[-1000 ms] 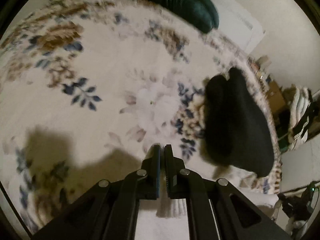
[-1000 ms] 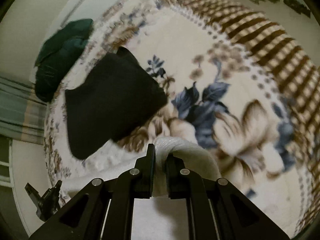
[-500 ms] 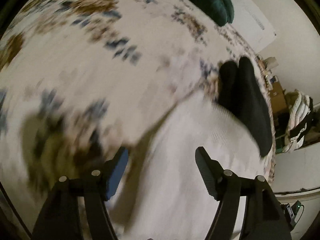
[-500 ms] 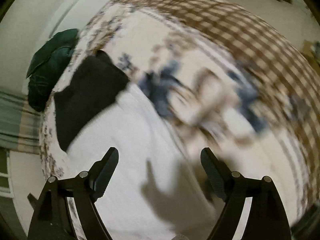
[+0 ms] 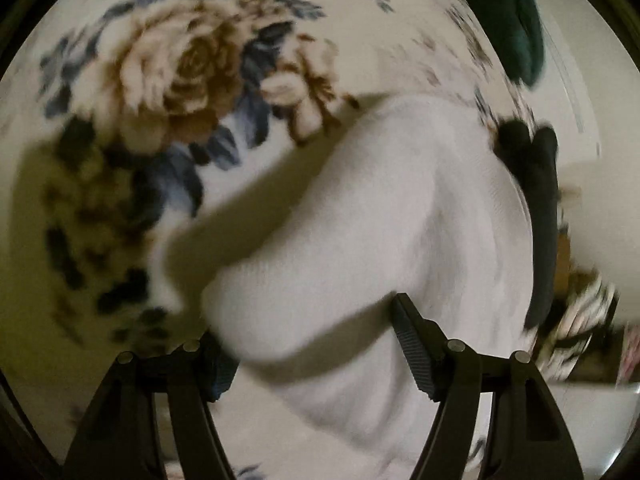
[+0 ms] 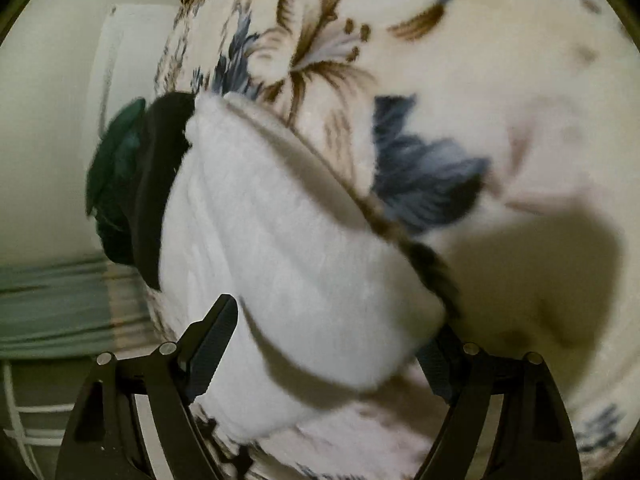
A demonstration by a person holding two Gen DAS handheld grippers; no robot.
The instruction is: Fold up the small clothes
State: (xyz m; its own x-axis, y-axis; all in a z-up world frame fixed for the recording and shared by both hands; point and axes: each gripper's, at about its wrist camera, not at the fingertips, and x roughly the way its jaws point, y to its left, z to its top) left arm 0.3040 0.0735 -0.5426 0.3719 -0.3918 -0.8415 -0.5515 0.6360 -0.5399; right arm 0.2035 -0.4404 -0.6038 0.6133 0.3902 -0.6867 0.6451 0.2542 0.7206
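White cloth (image 5: 400, 216): lay on floral blanket (image 5: 168, 80), long axis running forward from both grippers, black garment (image 5: 536, 184) at its far end. Left gripper (image 5: 308, 356) and right gripper (image 6: 332, 344): spread wide, empty, straddling the near end; neither arm nearer.

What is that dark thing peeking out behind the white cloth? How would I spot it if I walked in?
Look at the cream blanket printed with brown and blue flowers. On it lies a white knitted garment in front of the open tongs; the black folded garment sits along its far edge, partly hidden. It is the only plain black piece, next to a dark green cloth.
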